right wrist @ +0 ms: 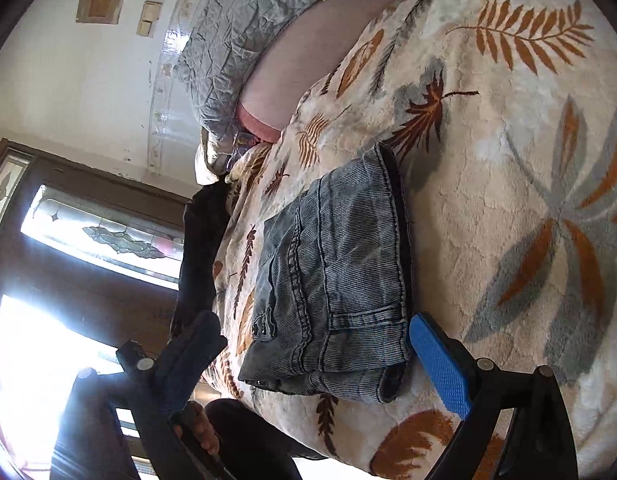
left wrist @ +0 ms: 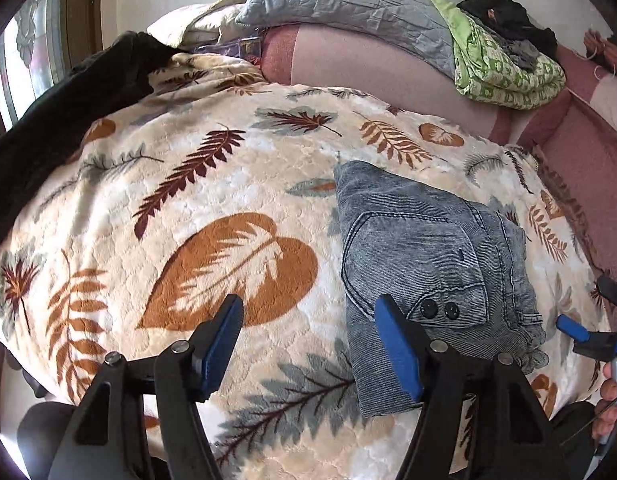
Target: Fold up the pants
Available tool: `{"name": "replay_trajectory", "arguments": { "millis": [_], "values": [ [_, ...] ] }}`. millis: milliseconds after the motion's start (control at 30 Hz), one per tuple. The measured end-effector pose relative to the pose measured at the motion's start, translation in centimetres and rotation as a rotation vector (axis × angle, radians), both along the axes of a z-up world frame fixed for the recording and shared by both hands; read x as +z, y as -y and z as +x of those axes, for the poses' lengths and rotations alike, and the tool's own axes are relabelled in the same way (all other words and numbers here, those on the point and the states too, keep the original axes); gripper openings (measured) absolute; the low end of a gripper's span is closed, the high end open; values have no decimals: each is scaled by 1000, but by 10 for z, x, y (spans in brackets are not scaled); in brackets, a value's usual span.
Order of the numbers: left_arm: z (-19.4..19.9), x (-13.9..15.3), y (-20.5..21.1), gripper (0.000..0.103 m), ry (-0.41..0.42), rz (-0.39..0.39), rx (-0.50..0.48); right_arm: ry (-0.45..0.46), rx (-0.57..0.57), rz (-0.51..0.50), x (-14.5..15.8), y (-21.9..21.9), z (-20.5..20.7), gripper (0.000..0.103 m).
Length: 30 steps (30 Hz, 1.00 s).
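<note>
Showing the close of the fold, the left wrist view has the pants (left wrist: 424,264) lying as a compact rectangle of ribbed, washed grey-blue denim, back pocket and two dark buttons (left wrist: 440,309) uppermost, on the plush leaf-printed blanket (left wrist: 228,208) of the bed. The left gripper (left wrist: 308,348) hangs above, its blue-padded fingers parted and empty. In the right wrist view, the right gripper (right wrist: 320,364) brackets the bundle's near end, fingers spread wide, gripping nothing; stacked layers and stitched seams show at the edge. Folding appears complete; the next move likely calls only for withdrawal or slight squaring.
</note>
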State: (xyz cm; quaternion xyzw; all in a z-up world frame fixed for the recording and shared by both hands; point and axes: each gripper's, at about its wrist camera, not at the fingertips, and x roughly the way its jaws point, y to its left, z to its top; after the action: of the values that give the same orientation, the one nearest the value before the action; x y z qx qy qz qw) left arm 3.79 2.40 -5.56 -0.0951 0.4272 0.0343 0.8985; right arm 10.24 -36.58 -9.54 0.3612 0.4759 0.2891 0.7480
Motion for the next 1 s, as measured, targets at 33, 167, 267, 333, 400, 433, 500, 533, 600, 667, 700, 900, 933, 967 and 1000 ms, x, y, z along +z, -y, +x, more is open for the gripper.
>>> {"name": "replay_trajectory", "arguments": {
  "millis": [33,167,267,333,400,433,500,533,600,667,700,900,933,967,1000],
  "values": [
    [1,1,0,69,6,12,-5,-7,-3,-22,0,-2,3,97],
    [2,7,6,69,18,38,-19,-42,12,-77,-5,-7,18,97],
    [7,8,9,69,19,38,-25,-65,20,-93,-12,-7,27,97],
    [11,6,8,69,11,33,-27,-75,30,-104,-15,-8,32,97],
    [18,2,7,69,-10,-2,-47,-85,39,-117,-19,-9,39,97],
    [22,0,5,69,-18,-45,-60,-90,45,-125,-21,-10,42,97],
    [33,-5,-1,69,-39,-124,-63,-94,40,-136,-21,-8,48,97],
    [39,-9,-6,69,-52,-162,-59,-92,36,-132,-20,-7,51,97],
    [54,-19,-14,73,-88,-276,-79,-92,34,-131,-18,-6,56,97],
    [69,-32,-17,73,-155,-347,-84,-103,44,-134,-20,-8,62,97],
    [75,-37,-17,73,-170,-374,-91,-110,51,-136,-22,-10,66,97],
    [84,-44,2,74,-207,-397,-154,-134,118,-114,-31,-38,71,97],
    [88,-49,5,74,-227,-428,-177,-157,130,-142,-34,-44,72,97],
    [92,-54,6,74,-254,-446,-177,-170,138,-165,-37,-48,74,97],
    [94,-55,6,74,-260,-451,-174,-170,136,-162,-37,-49,75,98]
  ]
}}
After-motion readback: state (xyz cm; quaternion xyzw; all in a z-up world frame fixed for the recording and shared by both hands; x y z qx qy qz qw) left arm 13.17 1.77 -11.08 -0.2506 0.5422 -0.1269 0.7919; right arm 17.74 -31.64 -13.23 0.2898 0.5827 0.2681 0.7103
